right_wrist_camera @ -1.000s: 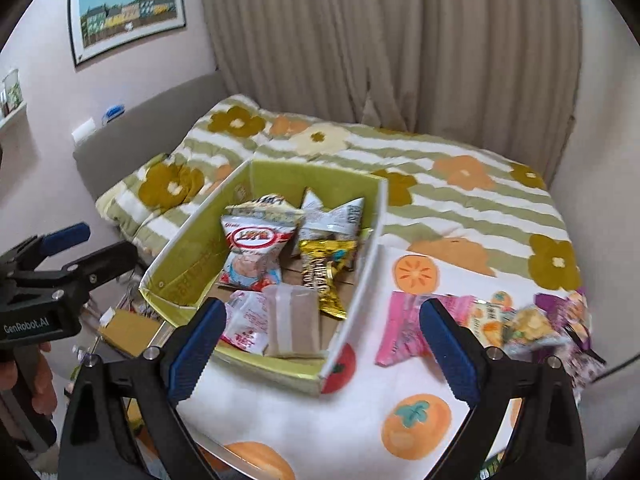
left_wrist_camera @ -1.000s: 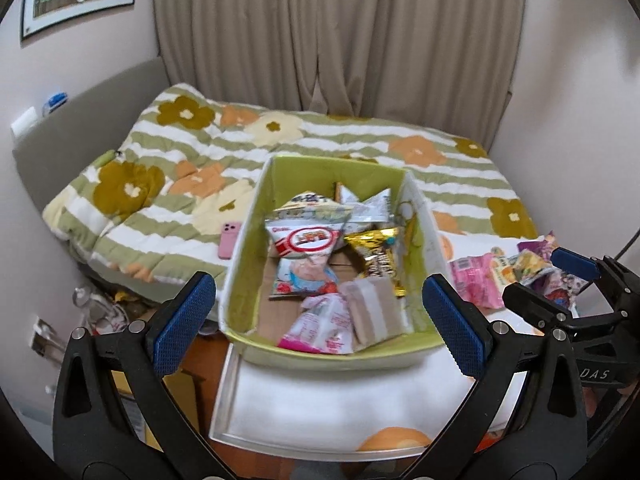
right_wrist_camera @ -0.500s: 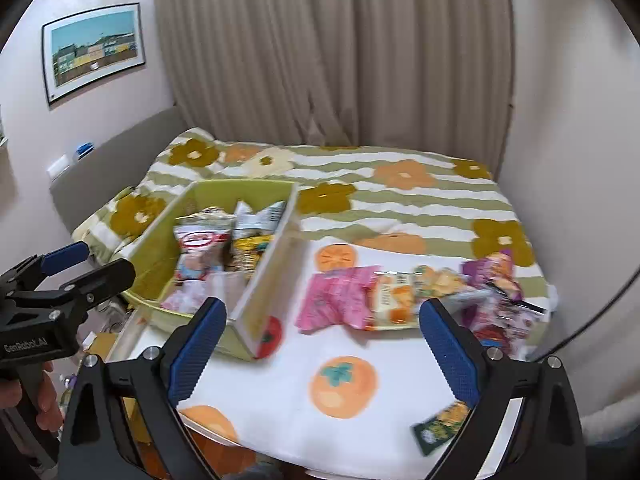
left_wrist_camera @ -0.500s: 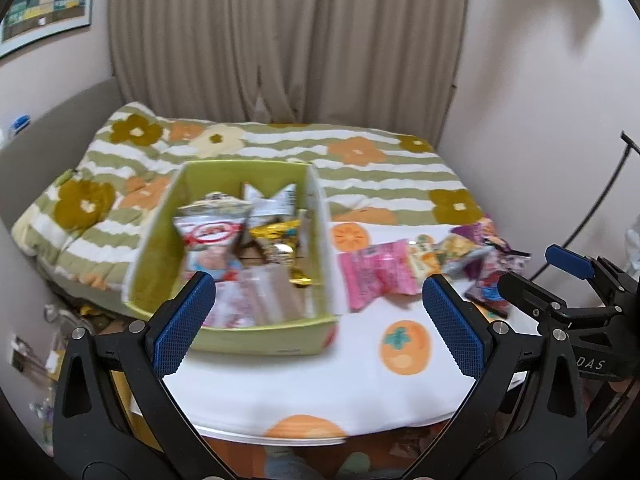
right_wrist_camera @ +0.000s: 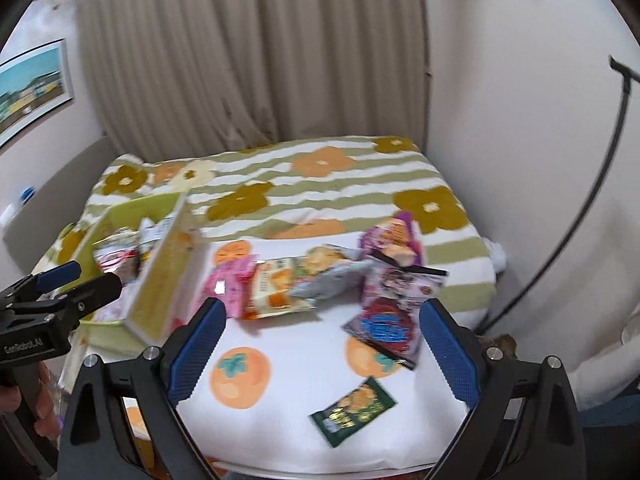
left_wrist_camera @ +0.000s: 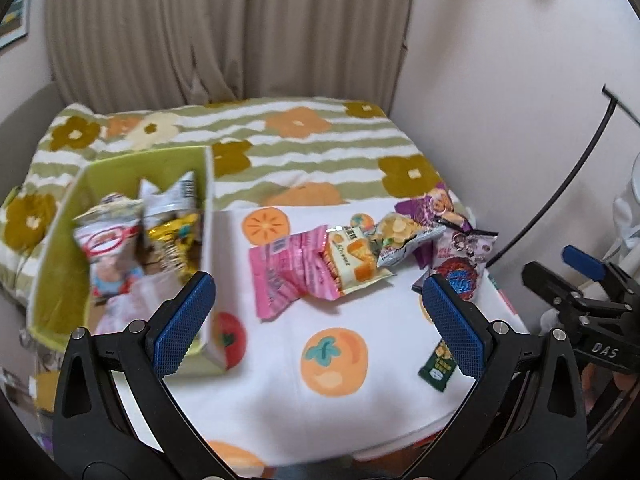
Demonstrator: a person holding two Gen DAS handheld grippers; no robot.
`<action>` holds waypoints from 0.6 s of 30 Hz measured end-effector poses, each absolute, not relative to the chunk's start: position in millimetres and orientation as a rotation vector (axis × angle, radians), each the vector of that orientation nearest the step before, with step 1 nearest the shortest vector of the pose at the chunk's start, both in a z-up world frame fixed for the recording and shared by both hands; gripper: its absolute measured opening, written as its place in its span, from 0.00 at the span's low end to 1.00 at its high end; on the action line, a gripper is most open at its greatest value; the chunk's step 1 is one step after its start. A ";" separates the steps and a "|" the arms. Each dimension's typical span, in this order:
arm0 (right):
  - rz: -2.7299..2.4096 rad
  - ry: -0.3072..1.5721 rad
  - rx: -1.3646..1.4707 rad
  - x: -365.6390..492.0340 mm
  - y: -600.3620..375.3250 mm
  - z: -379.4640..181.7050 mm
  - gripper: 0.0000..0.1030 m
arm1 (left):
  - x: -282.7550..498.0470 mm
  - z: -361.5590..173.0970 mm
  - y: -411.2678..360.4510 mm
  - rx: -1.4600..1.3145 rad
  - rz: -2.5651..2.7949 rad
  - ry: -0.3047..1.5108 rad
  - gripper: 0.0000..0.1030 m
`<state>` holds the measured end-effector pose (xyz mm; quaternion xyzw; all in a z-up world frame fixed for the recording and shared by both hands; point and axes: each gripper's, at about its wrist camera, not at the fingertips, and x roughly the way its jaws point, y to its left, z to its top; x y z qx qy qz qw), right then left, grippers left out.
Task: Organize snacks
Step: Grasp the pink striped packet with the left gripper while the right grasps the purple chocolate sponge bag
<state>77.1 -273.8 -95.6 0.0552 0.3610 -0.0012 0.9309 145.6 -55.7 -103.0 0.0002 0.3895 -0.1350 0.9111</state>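
Both the left gripper [left_wrist_camera: 318, 320] and the right gripper [right_wrist_camera: 322, 350] hover wide open and empty above the white fruit-print cloth [left_wrist_camera: 280, 380]. Six loose snack packets lie there: five heaped [left_wrist_camera: 360, 248] and one small green packet [right_wrist_camera: 354, 410] apart. Only the left view looks into the green box [left_wrist_camera: 60, 248] with its several packets; the right view shows a hand [right_wrist_camera: 24, 400] gripping the left handle.

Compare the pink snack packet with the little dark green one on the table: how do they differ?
The pink packet is the larger of the two; the dark green packet is small. The pink packet sits in a heap, overlapped by an orange-and-white packet; the dark green packet lies alone, nearer the table's front edge. Both lie outside the green box.
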 end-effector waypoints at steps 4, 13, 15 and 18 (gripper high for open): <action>-0.075 0.775 0.153 94.0 -293.6 -114.1 0.94 | 183.4 -127.2 -71.7 0.041 -0.272 0.860 1.00; -0.173 0.867 0.211 141.7 -325.5 -163.7 0.94 | 254.6 -191.4 -98.0 0.185 -0.239 0.993 1.00; -0.188 0.883 0.215 149.7 -328.4 -172.1 0.94 | 263.8 -202.1 -100.2 0.211 -0.236 1.014 1.00; -0.205 0.905 0.213 160.7 -331.9 -184.6 0.94 | 275.5 -216.7 -100.9 0.242 -0.219 1.048 0.98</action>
